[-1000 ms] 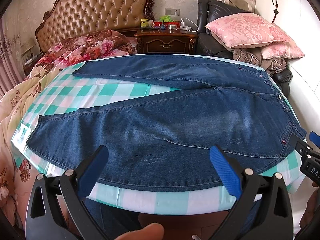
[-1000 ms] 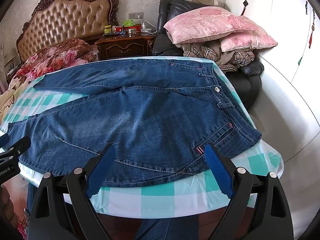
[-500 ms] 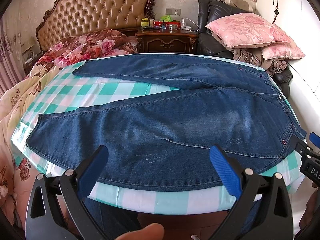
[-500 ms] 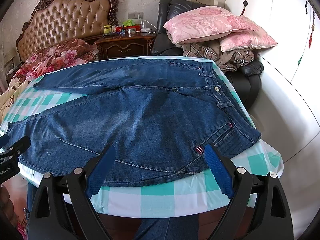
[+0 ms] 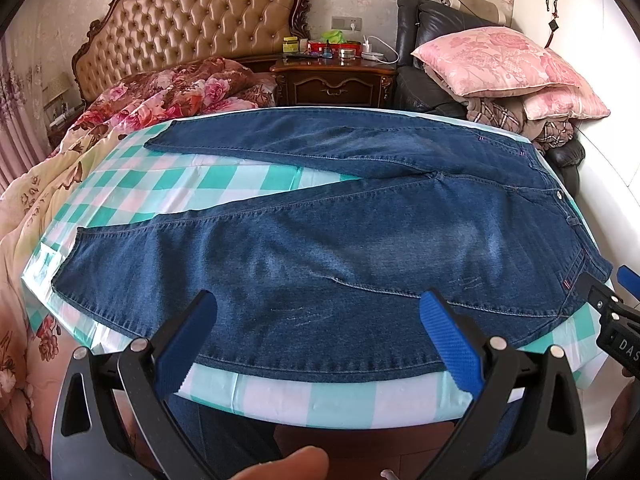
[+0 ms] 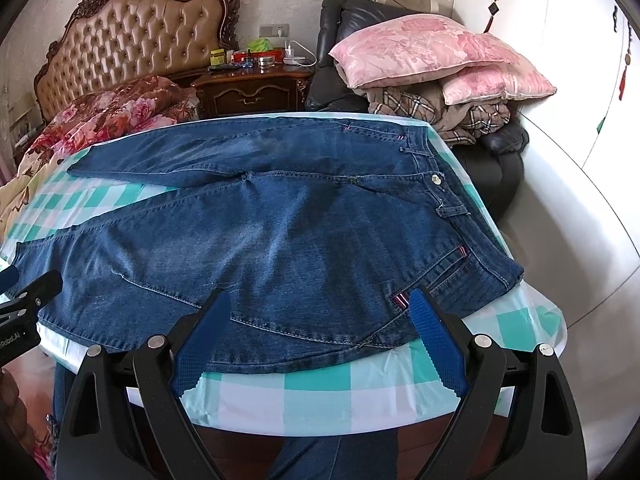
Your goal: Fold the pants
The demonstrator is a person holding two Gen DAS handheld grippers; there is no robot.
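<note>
The jeans (image 5: 340, 248) lie flat and unfolded across the checked worktop (image 5: 352, 396), legs splayed apart, waistband toward the pillows (image 5: 500, 60). Left claw (image 5: 316, 344) and right claw (image 6: 320, 340) hover spread and empty at the jeans' near edge. A shallow pinch could catch only the top denim layer, or snag the cloth beneath, skewing the fold.

A: Back wall papered pale, faint floral print. Tufted tan headboard (image 5: 192, 28) in carved dark wood, floral quilt (image 5: 160, 88) heaped below.

B: Dark wooden nightstand (image 6: 252, 88) just beside it, cluttered top, wall socket (image 6: 274, 31) above.

A: Black leather armchair (image 6: 340, 60) carrying pink pillows (image 6: 428, 50) over plaid blankets. White wardrobe doors (image 6: 560, 40) at right. Even daylight.
</note>
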